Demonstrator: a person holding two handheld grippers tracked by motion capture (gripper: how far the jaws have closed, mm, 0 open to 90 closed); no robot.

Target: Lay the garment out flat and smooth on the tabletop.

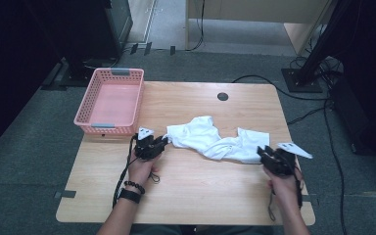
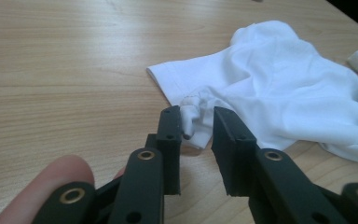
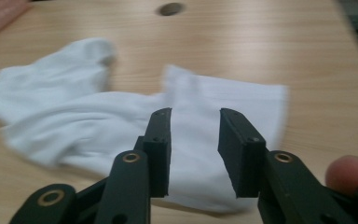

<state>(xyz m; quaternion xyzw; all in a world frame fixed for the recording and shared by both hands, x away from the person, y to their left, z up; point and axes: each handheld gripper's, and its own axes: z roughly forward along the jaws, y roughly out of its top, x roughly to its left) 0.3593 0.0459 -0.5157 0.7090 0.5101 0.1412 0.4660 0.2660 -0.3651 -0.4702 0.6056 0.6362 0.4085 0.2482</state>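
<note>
White garment (image 1: 215, 139) mid-table, bare wood around

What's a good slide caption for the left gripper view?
Left tongs open around a bunched fold of the white shirt on the wooden table.

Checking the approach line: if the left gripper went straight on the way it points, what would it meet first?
Most likely the white shirt: a bunched fold of it already sits between the open jaws of the left gripper, near one jaw; whether it touches is unclear.
</note>
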